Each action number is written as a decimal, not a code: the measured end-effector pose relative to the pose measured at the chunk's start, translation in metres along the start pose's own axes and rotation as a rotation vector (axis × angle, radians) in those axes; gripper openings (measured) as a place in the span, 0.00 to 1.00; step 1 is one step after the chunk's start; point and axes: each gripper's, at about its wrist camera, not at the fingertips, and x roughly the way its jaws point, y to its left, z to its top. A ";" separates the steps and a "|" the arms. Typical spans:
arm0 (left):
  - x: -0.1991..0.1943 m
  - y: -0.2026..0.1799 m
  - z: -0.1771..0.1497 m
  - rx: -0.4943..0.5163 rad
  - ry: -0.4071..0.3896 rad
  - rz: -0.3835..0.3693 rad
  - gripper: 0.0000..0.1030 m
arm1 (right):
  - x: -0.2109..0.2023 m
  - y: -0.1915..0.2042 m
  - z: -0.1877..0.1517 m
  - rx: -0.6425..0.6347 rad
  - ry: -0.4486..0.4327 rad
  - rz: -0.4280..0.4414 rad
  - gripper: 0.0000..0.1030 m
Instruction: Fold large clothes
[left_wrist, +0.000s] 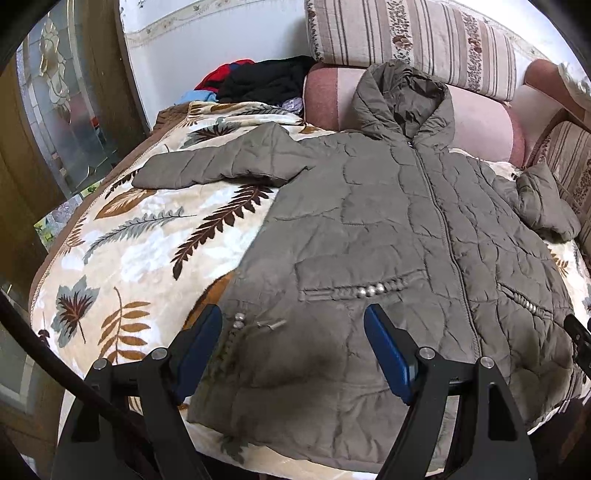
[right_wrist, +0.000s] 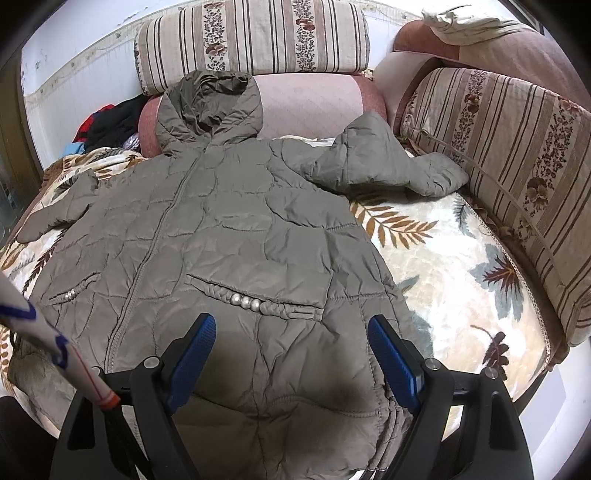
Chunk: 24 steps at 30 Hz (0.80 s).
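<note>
Bare leaf-patterned blanket (left_wrist: 140, 236) lies free on both sides of my spread olive quilted hooded jacket (left_wrist: 388, 229). Striped floral cushions (right_wrist: 509, 177) wall off the right and back; a dark clothes heap (left_wrist: 266, 83) blocks the far-left corner.

I count one padded coat (right_wrist: 229, 229) with one hood (right_wrist: 210, 107), two sleeves and two bead-trimmed pockets. One leaf-print blanket (right_wrist: 454, 258) lies under it. Two striped cushions (right_wrist: 255, 37) stand around, and one heap of dark clothes (left_wrist: 258, 81).
</note>
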 end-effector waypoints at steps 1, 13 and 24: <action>0.002 0.008 0.003 -0.019 0.003 -0.004 0.76 | -0.001 -0.004 0.002 0.004 -0.005 0.003 0.85; 0.082 0.090 0.000 -0.120 0.163 -0.133 0.79 | 0.021 -0.114 -0.008 0.235 0.105 -0.071 0.85; 0.099 0.052 -0.017 -0.031 0.265 -0.254 0.58 | 0.049 -0.122 -0.040 0.318 0.232 0.149 0.82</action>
